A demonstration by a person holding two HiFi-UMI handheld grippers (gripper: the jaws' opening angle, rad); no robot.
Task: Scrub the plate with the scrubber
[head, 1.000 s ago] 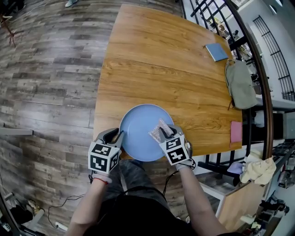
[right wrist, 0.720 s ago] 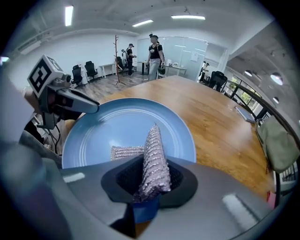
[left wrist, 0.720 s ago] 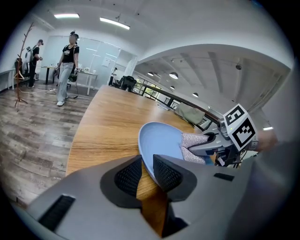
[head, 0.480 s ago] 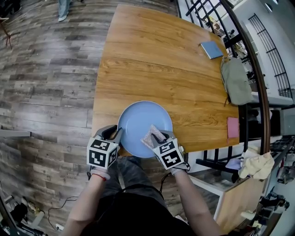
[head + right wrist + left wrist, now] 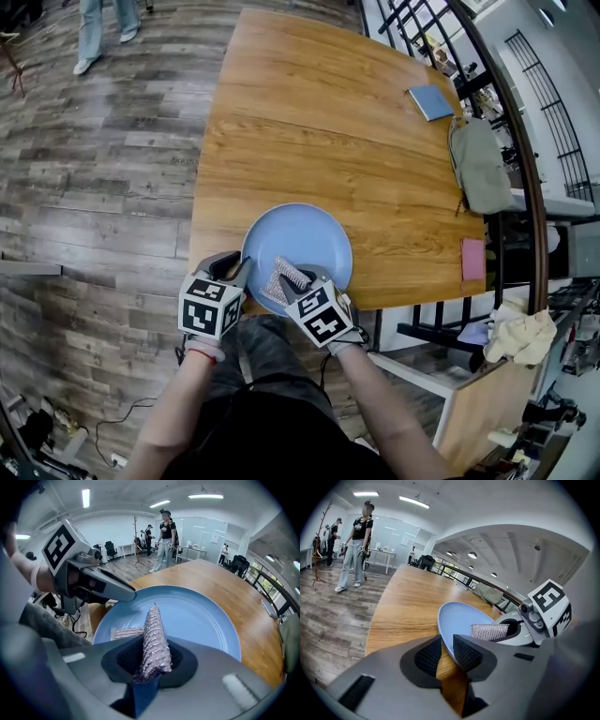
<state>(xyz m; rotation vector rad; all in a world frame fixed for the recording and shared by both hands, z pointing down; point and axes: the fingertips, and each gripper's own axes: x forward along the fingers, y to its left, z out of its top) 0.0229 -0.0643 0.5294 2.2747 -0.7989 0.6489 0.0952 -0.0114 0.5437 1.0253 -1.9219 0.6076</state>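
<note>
The plate (image 5: 314,239) lies at the near edge of the bench (image 5: 309,112), close to the person. The left tongs (image 5: 242,273) are closed narrowly on the plate's near-left rim. In the left gripper view the rim runs between the two pads, which pins the plate in place. The right tongs (image 5: 289,284) are closed on the scrubber (image 5: 152,637). It is a silvery mesh pad gripped on edge, standing up between the jaws, with a loose flap lying flat on the plate to its left.

The scrubber's long axis runs forward along the right tongs, away from the person. It touches the plate at the near-left part of the face, just beside the tip of the left tongs. So the two tongs are close together at that side.

Most of the plate's face spreads away and to the right of the scrubber. Judging by this, the next stroke has room only in that direction, across the centre towards the far rim. A stroke further left would likely run into the left tongs. The scrubbing looks to be under way, with the right tongs doing the work and the left only steadying.
</note>
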